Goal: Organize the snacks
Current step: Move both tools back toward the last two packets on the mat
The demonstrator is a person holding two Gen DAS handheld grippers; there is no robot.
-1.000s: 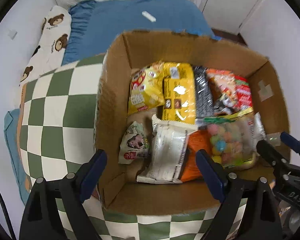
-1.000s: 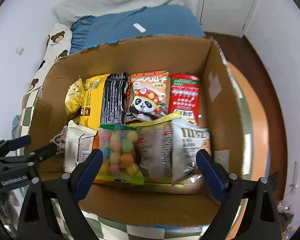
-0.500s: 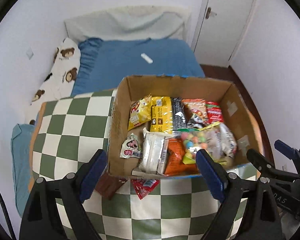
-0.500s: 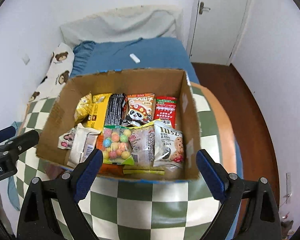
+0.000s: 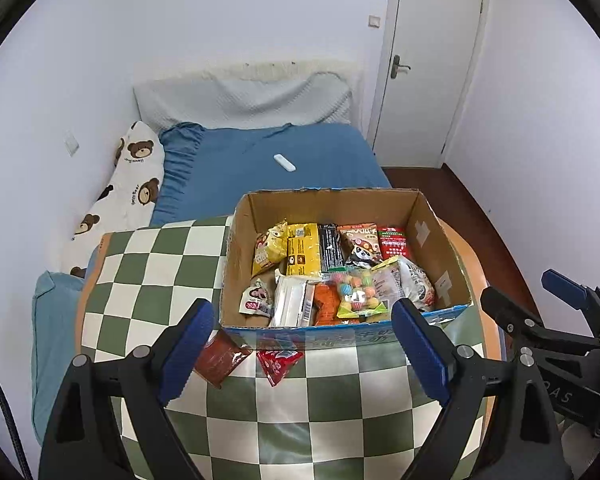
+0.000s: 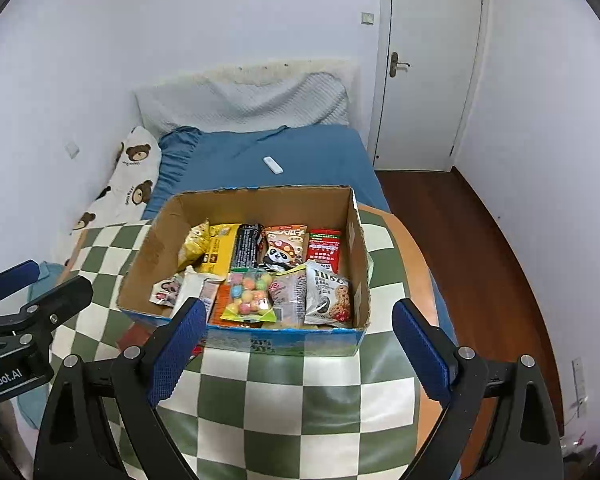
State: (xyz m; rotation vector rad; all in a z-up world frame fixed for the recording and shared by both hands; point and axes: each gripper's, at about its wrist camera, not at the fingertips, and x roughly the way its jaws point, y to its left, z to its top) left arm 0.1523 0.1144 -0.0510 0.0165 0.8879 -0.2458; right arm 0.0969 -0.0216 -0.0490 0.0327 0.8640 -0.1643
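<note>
Pulling back from brown cardboard snack box [image 5: 341,322]; left gripper [image 5: 300,344] and right gripper [image 6: 300,346] both released, empty; two red packets [image 5: 278,362] remain outside on checkered tablecloth [image 5: 148,264]

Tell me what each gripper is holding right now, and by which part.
Nothing is held. The left gripper and the right gripper are both open and empty, above the checkered cloth in front of the cardboard box of snacks.

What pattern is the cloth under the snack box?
A green and white check, on the tablecloth; clearest in the right wrist view.
</note>
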